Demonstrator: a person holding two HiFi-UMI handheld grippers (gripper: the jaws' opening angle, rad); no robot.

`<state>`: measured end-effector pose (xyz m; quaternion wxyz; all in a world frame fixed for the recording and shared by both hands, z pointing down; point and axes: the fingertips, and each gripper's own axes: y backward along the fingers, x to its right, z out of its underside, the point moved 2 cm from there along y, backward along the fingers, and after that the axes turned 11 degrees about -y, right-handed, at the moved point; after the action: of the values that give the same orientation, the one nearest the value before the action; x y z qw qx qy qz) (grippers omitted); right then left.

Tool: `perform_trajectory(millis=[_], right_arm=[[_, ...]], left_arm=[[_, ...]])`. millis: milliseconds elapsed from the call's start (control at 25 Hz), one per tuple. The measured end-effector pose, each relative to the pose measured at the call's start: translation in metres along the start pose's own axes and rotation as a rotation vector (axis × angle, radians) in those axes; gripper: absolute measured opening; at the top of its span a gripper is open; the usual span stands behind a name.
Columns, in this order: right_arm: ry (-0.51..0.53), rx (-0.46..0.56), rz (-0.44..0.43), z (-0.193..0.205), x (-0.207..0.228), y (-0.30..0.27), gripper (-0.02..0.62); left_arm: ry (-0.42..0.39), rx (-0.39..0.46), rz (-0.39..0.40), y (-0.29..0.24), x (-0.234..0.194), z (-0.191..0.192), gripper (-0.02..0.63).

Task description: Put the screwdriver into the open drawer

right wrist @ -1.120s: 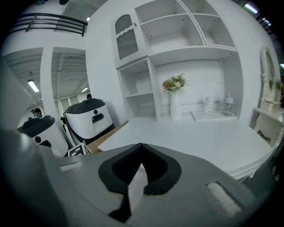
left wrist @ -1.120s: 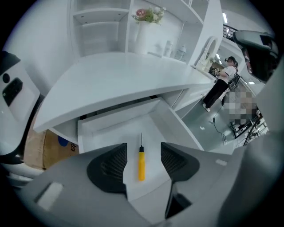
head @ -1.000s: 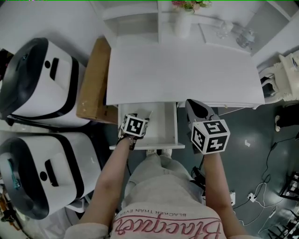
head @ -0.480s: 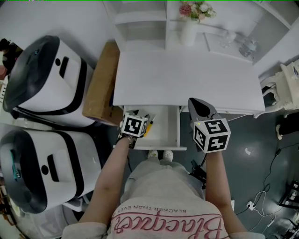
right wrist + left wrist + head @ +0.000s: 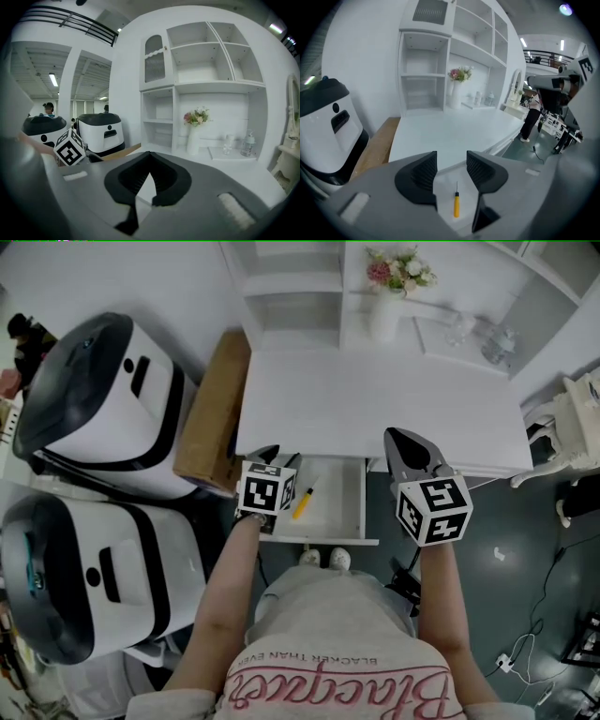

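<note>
Left hand-held gripper: grey, two-jaw, jaws apart though just narrowing, pads on nothing; it hangs above the slim yellow-handled screwdriver, apparently let go. The screwdriver lies loose on the floor of the open white drawer, so the placing looks done. Right hand-held gripper: jaws together, empty, seemingly idle beside the drawer at the white counter front.

A white surface stands against a white shelf unit, with a vase of flowers and clear bottles along its back edge. A brown slab, perhaps cardboard, stands at its left edge, beside two white-and-black machines. The floor is dark grey. Strip lights glow overhead.
</note>
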<state>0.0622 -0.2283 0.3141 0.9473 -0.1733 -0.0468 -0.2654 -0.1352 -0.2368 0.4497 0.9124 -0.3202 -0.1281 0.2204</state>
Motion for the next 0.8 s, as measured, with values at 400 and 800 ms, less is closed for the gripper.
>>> perform_trajectory(millis=[400, 800], right_arm=[[0.058, 0.082, -0.011, -0.029, -0.006, 0.005, 0.002], [0.088, 0.155, -0.017, -0.058, -0.009, 0.015, 0.002]], left_arm=[[-0.005, 0.193, -0.094, 0.043, -0.022, -0.055, 0.187], [-0.02, 0.397, -0.195, 0.088, -0.041, -0.106, 0.132]])
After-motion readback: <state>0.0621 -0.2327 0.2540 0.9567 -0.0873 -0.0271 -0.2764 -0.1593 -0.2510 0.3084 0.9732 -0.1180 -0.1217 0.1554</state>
